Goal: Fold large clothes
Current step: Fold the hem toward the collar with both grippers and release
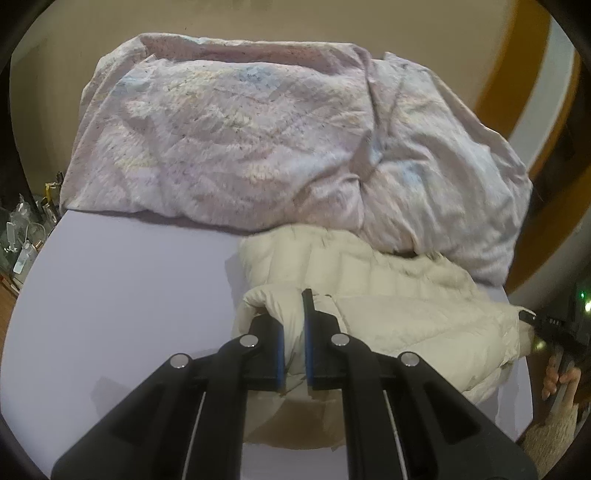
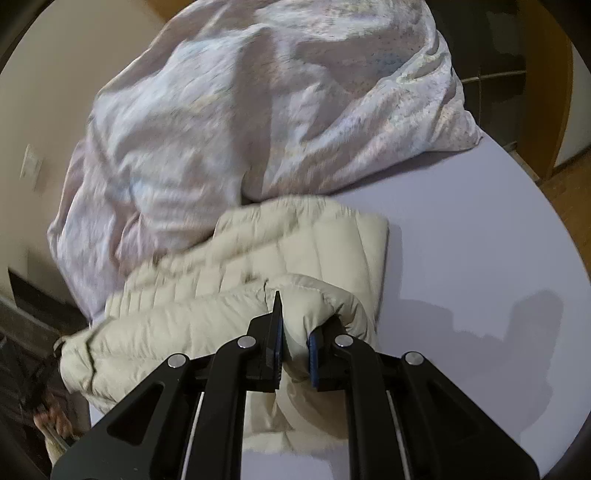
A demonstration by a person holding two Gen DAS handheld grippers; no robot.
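**Both grippers clamped on the cream puffer jacket, lifted over the bed**

Your left gripper (image 1: pixel 293 332) is pinched tight on a rolled edge of the cream puffer jacket (image 1: pixel 388 306); the blue pads squeeze a thick fold of the padding between them. Your right gripper (image 2: pixel 295 334) bites the same jacket (image 2: pixel 295 243) at another edge, its black fingers closed on a plump quilted roll.

The jacket is off-white, stitched in narrow horizontal channels that puff between the seams, with a smooth, faintly shiny shell. It is doubled over on itself: the part in your grippers hangs raised, while the rest lies bunched on the bed sheet (image 1: pixel 129 295), a flat, pale lilac, unwrinkled surface. A darker beige lining shows under the lifted hem in the left wrist view.

Just behind the jacket, touching its far side, lies a crumpled duvet (image 1: pixel 229 140), pinkish white with a faint pastel print and fine quilting, heaped in soft folds against the beige wall (image 1: pixel 258 18).

At the right edge of the left wrist view, a hand (image 1: pixel 557 376) in a fuzzy sleeve holds the other gripper.
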